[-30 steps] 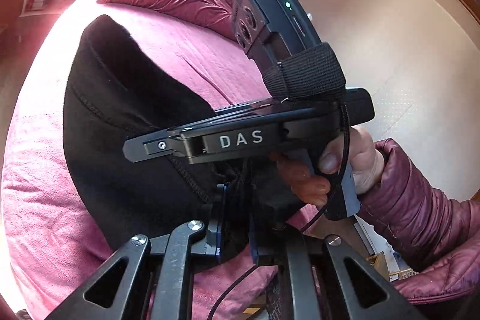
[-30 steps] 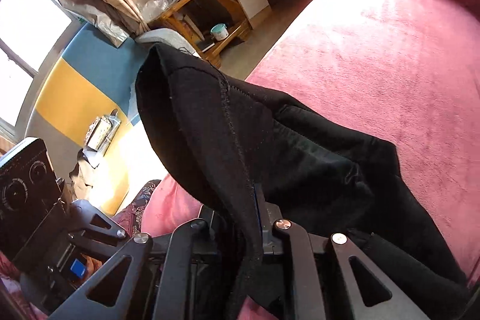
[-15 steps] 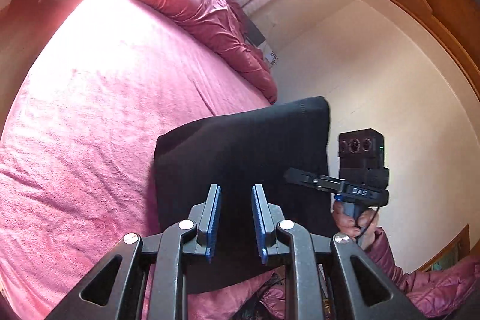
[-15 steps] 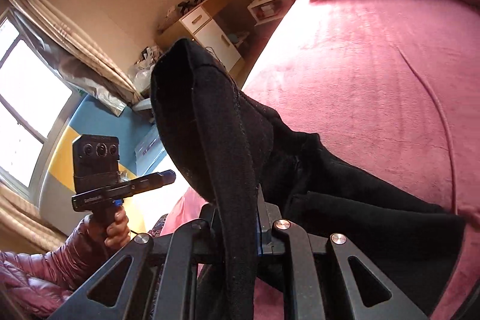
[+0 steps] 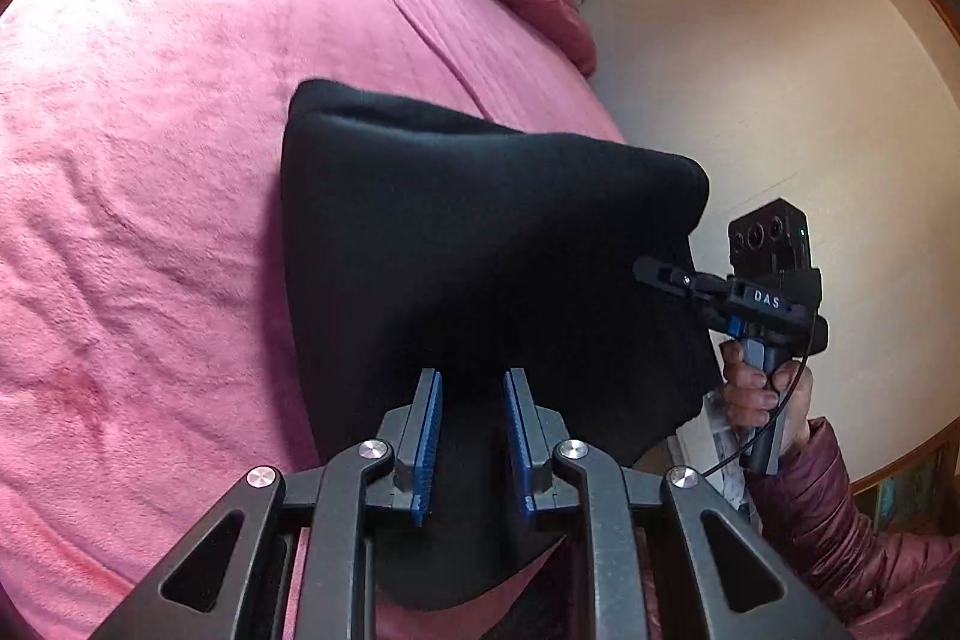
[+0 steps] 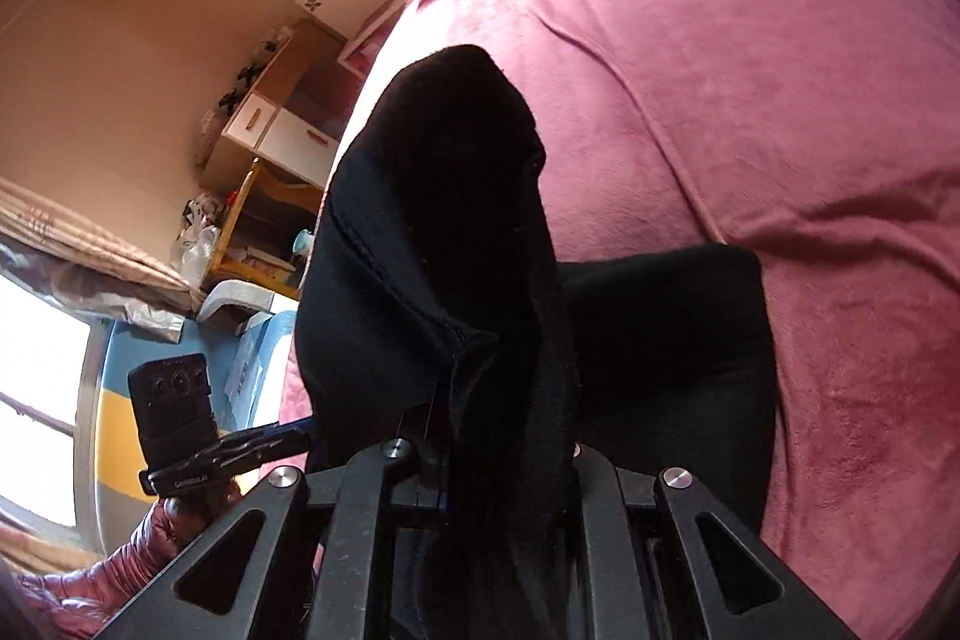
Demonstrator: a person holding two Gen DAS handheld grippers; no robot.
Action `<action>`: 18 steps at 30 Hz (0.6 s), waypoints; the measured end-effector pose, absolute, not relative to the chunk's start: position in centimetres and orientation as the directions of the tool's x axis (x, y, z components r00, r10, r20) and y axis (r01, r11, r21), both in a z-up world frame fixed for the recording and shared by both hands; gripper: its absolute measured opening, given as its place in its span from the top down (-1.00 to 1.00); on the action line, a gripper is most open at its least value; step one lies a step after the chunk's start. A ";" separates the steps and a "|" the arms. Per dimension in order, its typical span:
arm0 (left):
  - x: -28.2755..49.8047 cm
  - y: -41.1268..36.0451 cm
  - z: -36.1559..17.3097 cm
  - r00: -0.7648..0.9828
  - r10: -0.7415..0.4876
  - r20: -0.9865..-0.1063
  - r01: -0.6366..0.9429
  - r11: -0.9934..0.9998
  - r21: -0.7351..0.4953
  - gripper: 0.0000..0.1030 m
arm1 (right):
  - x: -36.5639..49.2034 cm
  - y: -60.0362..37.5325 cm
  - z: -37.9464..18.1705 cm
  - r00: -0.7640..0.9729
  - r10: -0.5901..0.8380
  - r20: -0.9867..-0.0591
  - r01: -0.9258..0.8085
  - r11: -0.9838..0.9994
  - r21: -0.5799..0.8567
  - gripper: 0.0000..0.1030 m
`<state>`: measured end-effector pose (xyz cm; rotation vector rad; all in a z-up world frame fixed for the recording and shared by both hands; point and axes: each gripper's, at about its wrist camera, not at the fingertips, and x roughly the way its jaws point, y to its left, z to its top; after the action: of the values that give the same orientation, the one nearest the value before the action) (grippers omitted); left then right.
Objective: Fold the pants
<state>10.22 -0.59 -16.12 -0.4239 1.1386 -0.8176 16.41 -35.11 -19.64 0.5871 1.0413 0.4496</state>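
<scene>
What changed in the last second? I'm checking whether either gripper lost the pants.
The left gripper let go of the black pants: it was shut on the cloth a second ago, now it is open and drawn back. The right gripper stays shut on the pants, held above the pink bed.

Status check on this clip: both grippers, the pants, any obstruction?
Left gripper open, clear of cloth. Right gripper shut on black pants, held up over pink bed. Nothing in the way.
</scene>
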 end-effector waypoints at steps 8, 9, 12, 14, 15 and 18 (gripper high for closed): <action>10.5 -3.0 -17.9 0.130 -0.745 -0.654 0.360 0.650 -0.669 0.59 | 15.4 -39.8 -23.0 0.520 0.543 -0.659 0.131 0.712 0.690 0.44; 10.5 -3.0 -17.9 0.131 -0.742 -0.658 0.360 0.653 -0.666 0.59 | 14.8 -40.3 -22.4 0.544 0.516 -0.662 0.148 0.718 0.680 0.40; 10.5 -3.2 -18.2 0.131 -0.740 -0.659 0.361 0.655 -0.664 0.59 | 12.0 -40.8 -20.4 0.582 0.500 -0.641 0.158 0.704 0.693 0.39; 11.0 -3.2 -18.4 0.133 -0.745 -0.653 0.355 0.651 -0.671 0.59 | 9.7 -41.0 -18.9 0.600 0.528 -0.602 0.125 0.681 0.721 0.39; 11.0 -2.9 -18.5 0.135 -0.750 -0.648 0.348 0.648 -0.677 0.59 | 8.5 -40.8 -18.7 0.595 0.553 -0.583 0.104 0.667 0.738 0.39; 10.4 -1.9 -18.0 0.140 -0.766 -0.627 0.336 0.633 -0.698 0.53 | 5.6 -38.9 -18.6 0.556 0.609 -0.565 0.081 0.637 0.766 0.31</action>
<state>10.35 -1.90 -18.01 -0.4424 1.1798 -0.8344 5.64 -38.85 -18.59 0.8431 0.9480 0.3597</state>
